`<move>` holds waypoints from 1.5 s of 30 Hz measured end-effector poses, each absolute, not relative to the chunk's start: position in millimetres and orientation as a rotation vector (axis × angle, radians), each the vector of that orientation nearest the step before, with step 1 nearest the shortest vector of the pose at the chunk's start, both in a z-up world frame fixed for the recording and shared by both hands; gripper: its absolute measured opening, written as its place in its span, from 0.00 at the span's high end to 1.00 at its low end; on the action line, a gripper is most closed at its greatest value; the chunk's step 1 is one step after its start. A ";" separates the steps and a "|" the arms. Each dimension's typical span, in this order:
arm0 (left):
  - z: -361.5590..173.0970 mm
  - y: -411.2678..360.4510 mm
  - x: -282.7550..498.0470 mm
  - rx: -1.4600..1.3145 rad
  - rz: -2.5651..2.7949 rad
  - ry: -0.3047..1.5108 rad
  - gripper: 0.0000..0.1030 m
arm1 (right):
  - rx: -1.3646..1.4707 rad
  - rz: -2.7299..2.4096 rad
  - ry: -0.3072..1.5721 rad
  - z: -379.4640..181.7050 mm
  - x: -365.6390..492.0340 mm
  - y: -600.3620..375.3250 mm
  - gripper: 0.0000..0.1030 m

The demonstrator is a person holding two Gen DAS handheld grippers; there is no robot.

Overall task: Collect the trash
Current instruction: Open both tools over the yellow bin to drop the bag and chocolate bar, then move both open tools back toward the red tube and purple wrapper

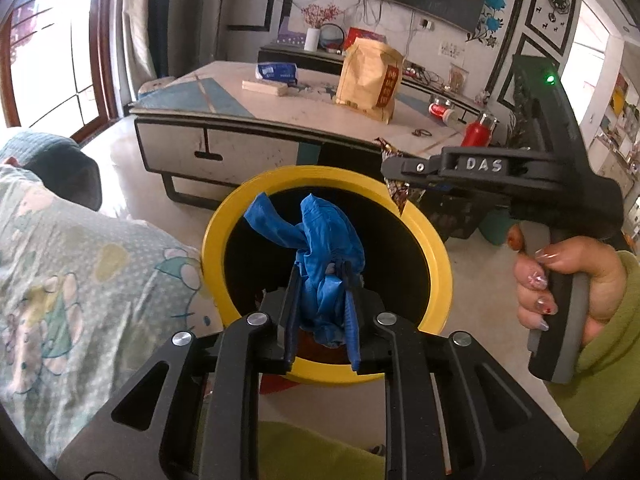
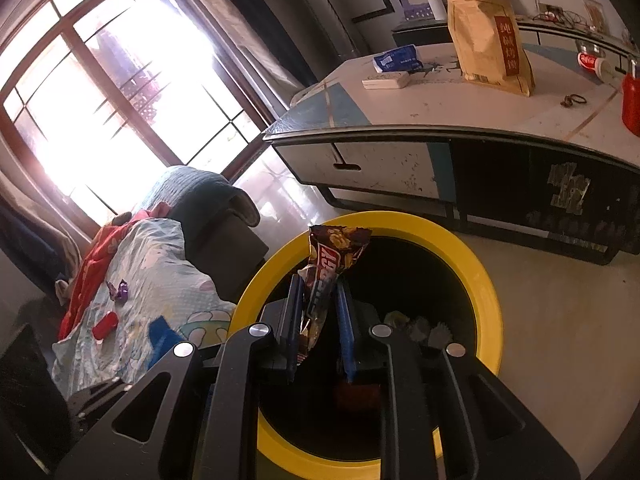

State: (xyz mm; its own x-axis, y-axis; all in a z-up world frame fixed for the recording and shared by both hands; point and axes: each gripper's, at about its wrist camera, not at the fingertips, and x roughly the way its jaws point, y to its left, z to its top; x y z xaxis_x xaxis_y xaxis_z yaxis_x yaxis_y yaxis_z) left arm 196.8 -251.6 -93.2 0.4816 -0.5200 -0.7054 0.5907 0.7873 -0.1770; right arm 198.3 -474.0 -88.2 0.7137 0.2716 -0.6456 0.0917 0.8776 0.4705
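Observation:
A round bin with a yellow rim (image 1: 224, 220) (image 2: 482, 276) stands on the floor below both grippers. My left gripper (image 1: 321, 271) is shut on a crumpled blue glove (image 1: 320, 224), which hangs over the bin's dark opening. My right gripper (image 2: 319, 283) is shut on a brown snack wrapper (image 2: 334, 250) above the bin's near-left rim. In the left wrist view the right gripper (image 1: 400, 184) reaches in from the right over the far rim, with the wrapper (image 1: 400, 196) in its jaws. A hand (image 1: 560, 280) in a green sleeve holds its handle.
A low table (image 1: 280, 112) (image 2: 400, 120) behind the bin carries a brown paper bag (image 1: 370, 76), a tissue pack (image 1: 276, 72) and a red bottle (image 1: 478, 132). On the sofa's patterned sheet (image 2: 160, 280) to the left lie a purple wrapper (image 2: 118, 290) and a red piece (image 2: 105, 325). Some trash (image 2: 420, 326) sits inside the bin.

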 end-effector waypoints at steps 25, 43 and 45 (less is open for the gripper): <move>-81.8 -239.0 198.3 0.044 -0.590 0.756 0.11 | 0.468 0.040 0.650 -66.4 188.5 -482.6 0.32; -39.0 -145.0 180.0 -0.051 -0.359 0.603 0.11 | 0.298 0.195 0.563 -26.6 179.9 -407.5 0.22; -37.0 -134.2 178.0 -0.060 -0.334 0.590 0.11 | 0.276 0.219 0.560 -22.8 178.9 -395.0 0.21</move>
State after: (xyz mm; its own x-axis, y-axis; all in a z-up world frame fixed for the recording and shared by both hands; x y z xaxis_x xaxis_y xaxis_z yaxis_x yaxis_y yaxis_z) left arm 178.0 -134.2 -37.0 0.7786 -0.3261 -0.5361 0.2922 0.9445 -0.1502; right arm 178.9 -395.0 -22.8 0.8257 0.2775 -0.4912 -0.1287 0.9403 0.3150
